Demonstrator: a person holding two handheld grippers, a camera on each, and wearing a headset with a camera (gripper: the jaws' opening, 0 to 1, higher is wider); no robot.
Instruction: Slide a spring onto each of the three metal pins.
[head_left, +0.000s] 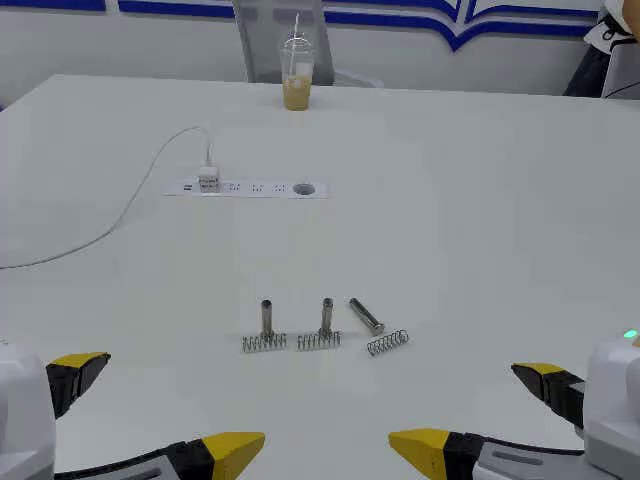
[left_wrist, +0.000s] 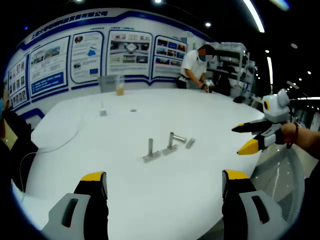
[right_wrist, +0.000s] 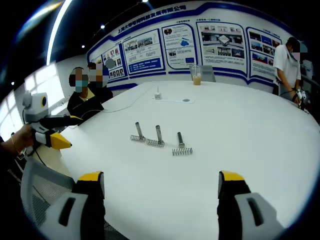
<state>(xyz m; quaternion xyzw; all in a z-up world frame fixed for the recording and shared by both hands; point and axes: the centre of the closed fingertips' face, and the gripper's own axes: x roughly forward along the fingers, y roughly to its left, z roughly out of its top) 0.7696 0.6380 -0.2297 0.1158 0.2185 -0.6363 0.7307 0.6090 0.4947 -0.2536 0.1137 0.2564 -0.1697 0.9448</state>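
Nearest me, the left gripper (head_left: 158, 403) and the right gripper (head_left: 478, 407) hover low over the white table (head_left: 480, 230), one at each bottom corner of the head view. Both have their yellow-tipped jaws spread wide and hold nothing.

Just beyond them, in the middle of the table, three small coil springs lie on their sides in a row: the left spring (head_left: 264, 343), the middle spring (head_left: 319, 341) and the right spring (head_left: 387, 343). Directly behind them are the metal pins. The left pin (head_left: 267, 317) and the middle pin (head_left: 326, 314) stand upright, each with a spring at its foot; I cannot tell whether they touch. The third pin (head_left: 366, 315) lies tipped over at an angle, just beside the right spring.

I judge the springs to be very light, thin wire, squashy and ready to roll or flick away, so I would pinch one gently across its coils, leaving one end open. The pins look stiff, smooth and slippery; the standing ones would topple easily, so I would steady one low on its shaft.

Further back lies a white power strip (head_left: 245, 188), with a white cable (head_left: 120, 215) trailing left. At the far edge stands a clear cup (head_left: 296, 78) of a tan drink.
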